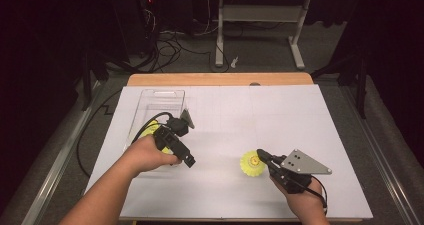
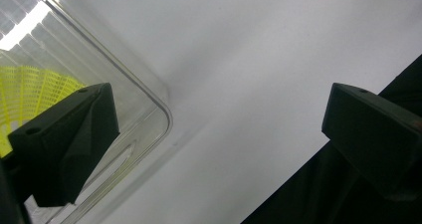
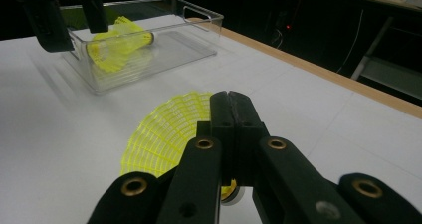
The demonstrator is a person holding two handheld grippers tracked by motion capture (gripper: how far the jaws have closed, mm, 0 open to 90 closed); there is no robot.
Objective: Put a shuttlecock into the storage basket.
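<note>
A yellow shuttlecock [image 3: 166,132] sits clamped in the right gripper [image 3: 229,109] on the white table [image 1: 280,115]. The left gripper [image 2: 219,134] gapes wide and empty beside a clear bin [image 1: 172,97] holding a second shuttlecock [image 3: 117,47].

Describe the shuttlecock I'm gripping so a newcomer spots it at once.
On the white table, right of the clear bin, a yellow shuttlecock lies clamped in the right hand-held gripper. Its twin lies inside the bin; this one lies on the open tabletop.
</note>
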